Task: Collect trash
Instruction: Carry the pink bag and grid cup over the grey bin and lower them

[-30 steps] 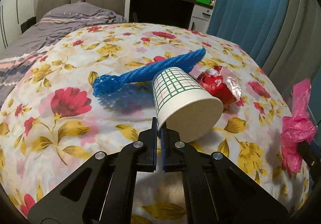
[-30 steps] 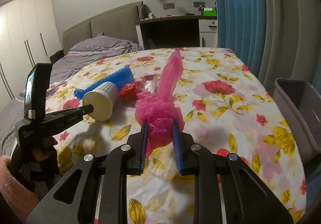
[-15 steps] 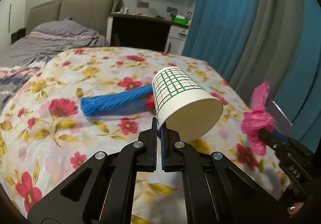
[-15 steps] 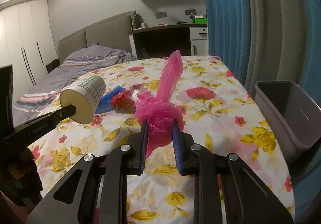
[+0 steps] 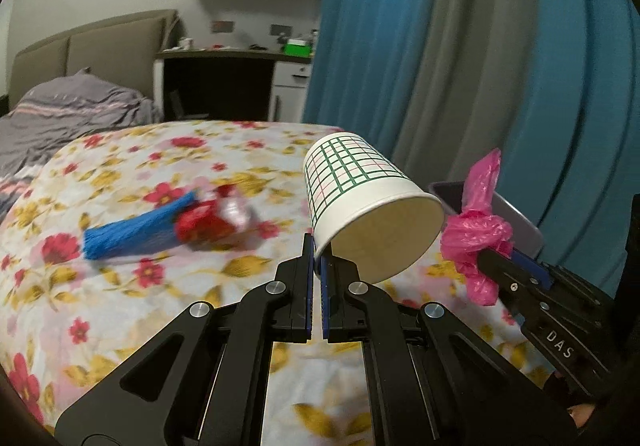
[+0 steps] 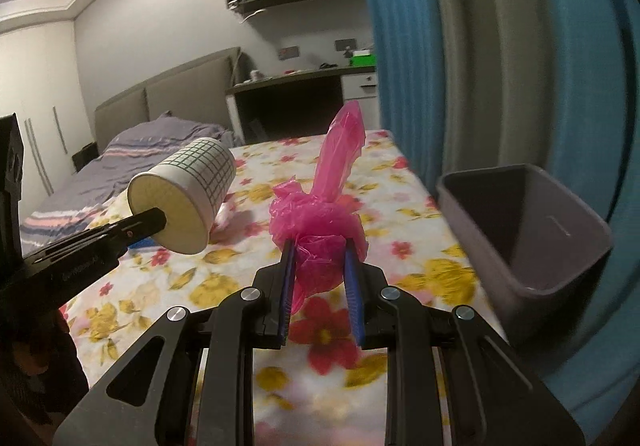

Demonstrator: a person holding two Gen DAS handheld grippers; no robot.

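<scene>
Left wrist view: the left hand-held gripper point(image 5: 318, 266) is closed almost fully, pinching the rim of the cup point(image 5: 360, 202), which is held in the air, mouth toward the camera. At 9 o'clock from the cup, a blue net point(image 5: 136, 226) and a red wrapper point(image 5: 208, 220) lie on the floral desk point(image 5: 100, 286), blurred. At 3 o'clock the right hand-held gripper point(image 5: 496, 250) carries a pink bag point(image 5: 478, 222), with the bin point(image 5: 516, 218) just behind it.

Right wrist view: the right hand-held gripper point(image 6: 320, 250) is partly closed, clamping the crumpled pink bag point(image 6: 320, 214). The grey bin point(image 6: 528, 230) stands open at 3 o'clock, beside the desk point(image 6: 420, 278) edge. The cup point(image 6: 184, 198) hangs at 9 o'clock in the left hand-held gripper point(image 6: 156, 224).

The step looks like carrying both pieces to the bin. Next, each should swing over the bin mouth and release; the net and wrapper remain to fetch
</scene>
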